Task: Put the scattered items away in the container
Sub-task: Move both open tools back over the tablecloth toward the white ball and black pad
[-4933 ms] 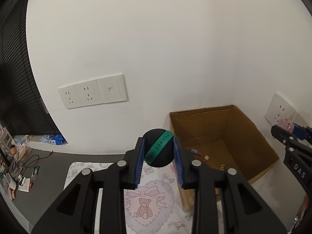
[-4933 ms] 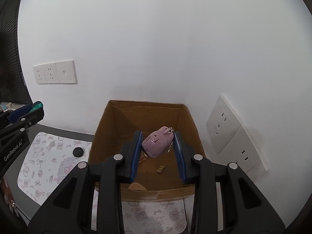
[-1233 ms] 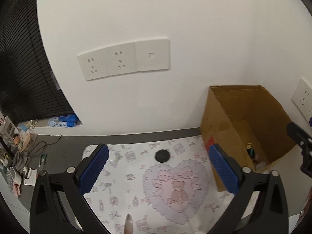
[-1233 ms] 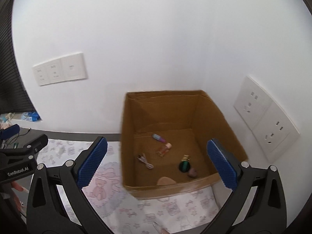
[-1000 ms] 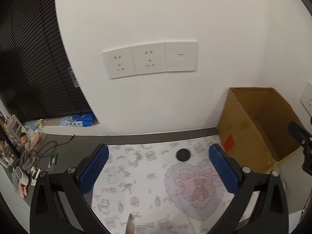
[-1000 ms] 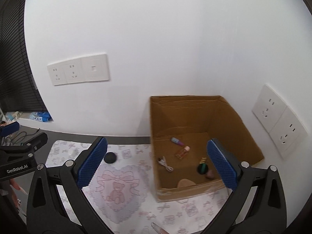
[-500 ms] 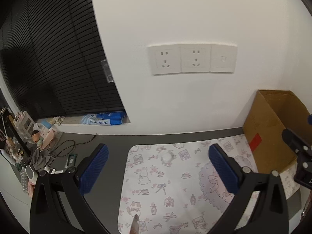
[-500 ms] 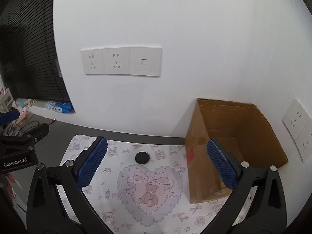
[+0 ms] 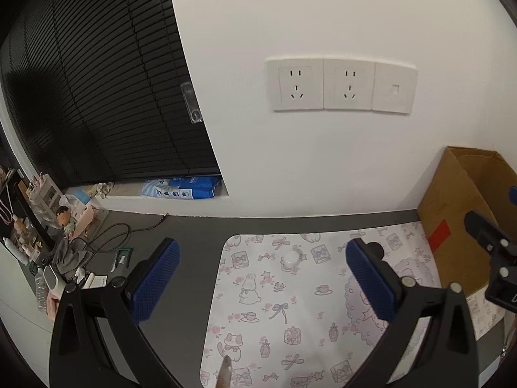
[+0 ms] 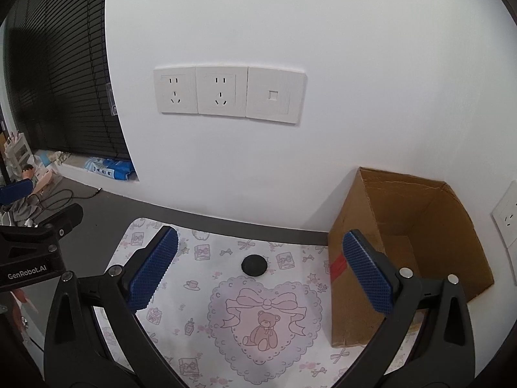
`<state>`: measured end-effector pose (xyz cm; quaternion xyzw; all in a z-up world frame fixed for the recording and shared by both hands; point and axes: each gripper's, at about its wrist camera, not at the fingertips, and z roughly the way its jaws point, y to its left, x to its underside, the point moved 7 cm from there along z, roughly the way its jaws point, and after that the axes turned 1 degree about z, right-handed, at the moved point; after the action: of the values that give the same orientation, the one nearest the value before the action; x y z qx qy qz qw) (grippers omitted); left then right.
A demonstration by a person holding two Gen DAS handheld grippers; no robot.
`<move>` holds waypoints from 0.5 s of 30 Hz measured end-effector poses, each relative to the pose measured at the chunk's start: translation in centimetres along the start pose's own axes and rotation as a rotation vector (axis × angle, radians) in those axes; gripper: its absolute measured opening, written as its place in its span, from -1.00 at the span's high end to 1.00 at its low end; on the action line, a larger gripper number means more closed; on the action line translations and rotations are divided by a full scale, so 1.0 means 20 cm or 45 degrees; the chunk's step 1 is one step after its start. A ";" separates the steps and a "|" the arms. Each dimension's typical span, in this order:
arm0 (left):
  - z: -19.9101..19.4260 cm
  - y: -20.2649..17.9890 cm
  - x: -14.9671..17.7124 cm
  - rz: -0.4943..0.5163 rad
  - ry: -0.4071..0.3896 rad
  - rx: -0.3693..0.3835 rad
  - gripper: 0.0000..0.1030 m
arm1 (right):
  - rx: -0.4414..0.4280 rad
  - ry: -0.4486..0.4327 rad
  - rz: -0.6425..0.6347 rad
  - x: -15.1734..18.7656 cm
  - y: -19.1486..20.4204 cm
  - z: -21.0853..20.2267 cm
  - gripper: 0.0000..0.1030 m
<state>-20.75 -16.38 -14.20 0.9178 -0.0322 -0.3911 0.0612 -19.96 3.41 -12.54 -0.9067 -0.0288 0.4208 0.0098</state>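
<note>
A brown cardboard box (image 10: 407, 258) stands open at the right end of a patterned mat (image 10: 200, 317); it also shows in the left wrist view (image 9: 458, 207). A small black round item (image 10: 254, 265) lies on the mat left of the box, mostly hidden behind a finger in the left wrist view (image 9: 374, 246). A small white round item (image 9: 290, 258) lies on the mat farther left. My left gripper (image 9: 263, 278) is open and empty above the mat's left part. My right gripper (image 10: 258, 268) is open and empty above the black item.
The mat lies on a dark grey table (image 9: 190, 242) against a white wall with sockets (image 9: 339, 87). Black blinds (image 9: 97, 97) and a cluttered shelf with cables (image 9: 64, 236) are at the left. A thin pointed item (image 9: 226, 371) shows at the mat's near edge.
Both grippers dropped their items into the box, opened, and swung left away from it. The box now sits at the right edge of both views.
</note>
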 end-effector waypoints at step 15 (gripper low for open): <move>0.46 -0.11 0.20 0.084 0.106 0.034 -0.99 | -0.011 0.159 -0.015 0.20 0.04 0.43 -1.00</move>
<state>-24.58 -15.37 -23.57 0.9324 -0.0651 -0.3498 0.0634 -23.97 2.73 -21.14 -0.9310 -0.0355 0.3632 0.0100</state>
